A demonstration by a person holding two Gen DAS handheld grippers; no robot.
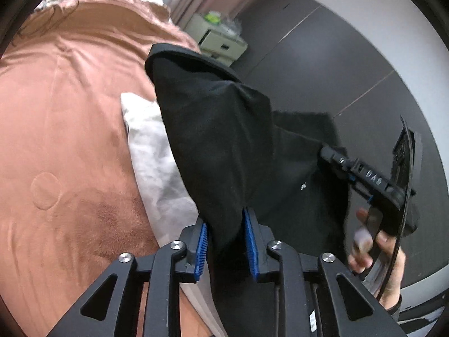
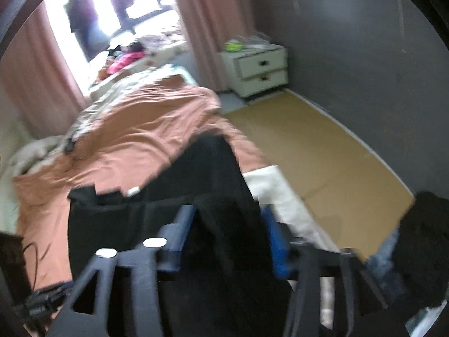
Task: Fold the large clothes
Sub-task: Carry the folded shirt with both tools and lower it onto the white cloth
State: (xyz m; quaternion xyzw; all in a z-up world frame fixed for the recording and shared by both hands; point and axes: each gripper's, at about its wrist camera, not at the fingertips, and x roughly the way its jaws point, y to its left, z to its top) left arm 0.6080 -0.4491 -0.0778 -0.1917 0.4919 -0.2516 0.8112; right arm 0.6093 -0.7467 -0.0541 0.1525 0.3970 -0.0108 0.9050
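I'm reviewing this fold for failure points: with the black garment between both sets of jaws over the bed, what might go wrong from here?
1. The right gripper has jaws standing wide around the black garment, so that side may drop unevenly.
2. The left gripper pinches a bunched fold, which may set a crease.
3. The garment hangs near the edge of the bed and could slide to the floor.

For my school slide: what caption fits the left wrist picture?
Left gripper pinching a black garment above a bed with a pink blanket.
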